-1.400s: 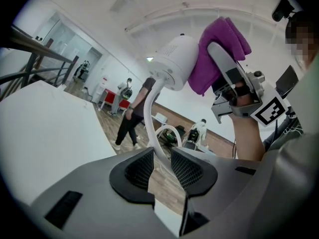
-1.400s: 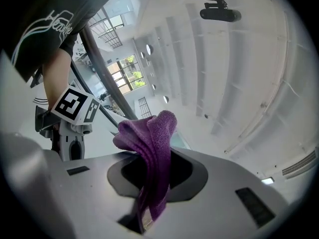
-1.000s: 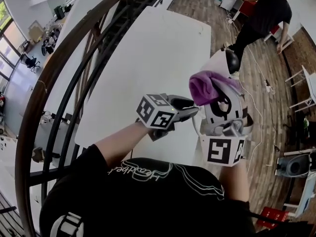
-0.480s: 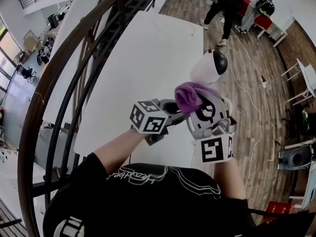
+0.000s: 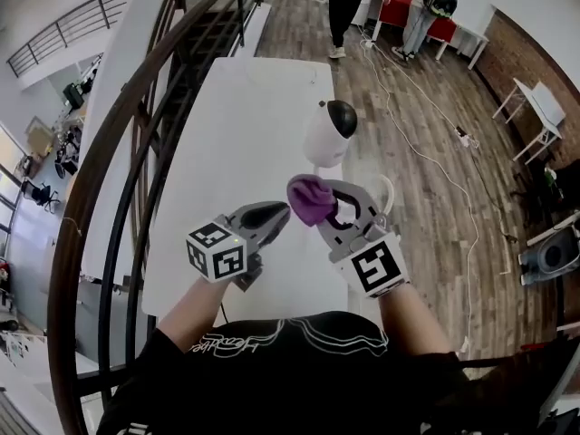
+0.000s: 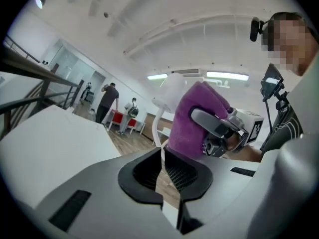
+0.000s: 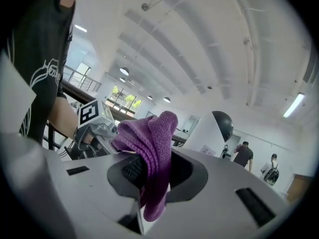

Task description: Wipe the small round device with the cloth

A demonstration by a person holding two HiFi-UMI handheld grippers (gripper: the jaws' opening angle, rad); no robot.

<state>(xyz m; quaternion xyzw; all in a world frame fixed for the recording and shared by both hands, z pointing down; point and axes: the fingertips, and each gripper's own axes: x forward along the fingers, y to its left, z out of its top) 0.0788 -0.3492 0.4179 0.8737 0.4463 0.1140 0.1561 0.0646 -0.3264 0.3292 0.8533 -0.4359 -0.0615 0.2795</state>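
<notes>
At the near end of the table, the right gripper (image 5: 323, 208) is clamped on a bunched purple cloth (image 5: 311, 198), which bulges above its jaws and hangs in a fold below them. The left gripper (image 5: 276, 214) points level at the cloth from the left. Its jaws have just been closing and now stand narrow, only a slit between them and nothing in it.

Just beyond the cloth stands the small round device (image 5: 326, 134). It has a smooth white, egg-shaped body with a glossy black dome on its upper right side. It sits upright on the white table (image 5: 245, 107) close to the right edge, and the head view shows a strip of bare tabletop between it and the cloth.

Left of the device and past it the tabletop is bare all the way to the far end. Both grippers hover over the table's near right corner. A dark curved railing (image 5: 109, 170) runs along the table's left edge. Off the right edge lies wooden floor (image 5: 426, 225), where a white cord (image 5: 426, 139) trails away toward the far end of the room. Two people (image 5: 349, 3) stand there by a red bench (image 5: 399, 12), well apart from the table.
</notes>
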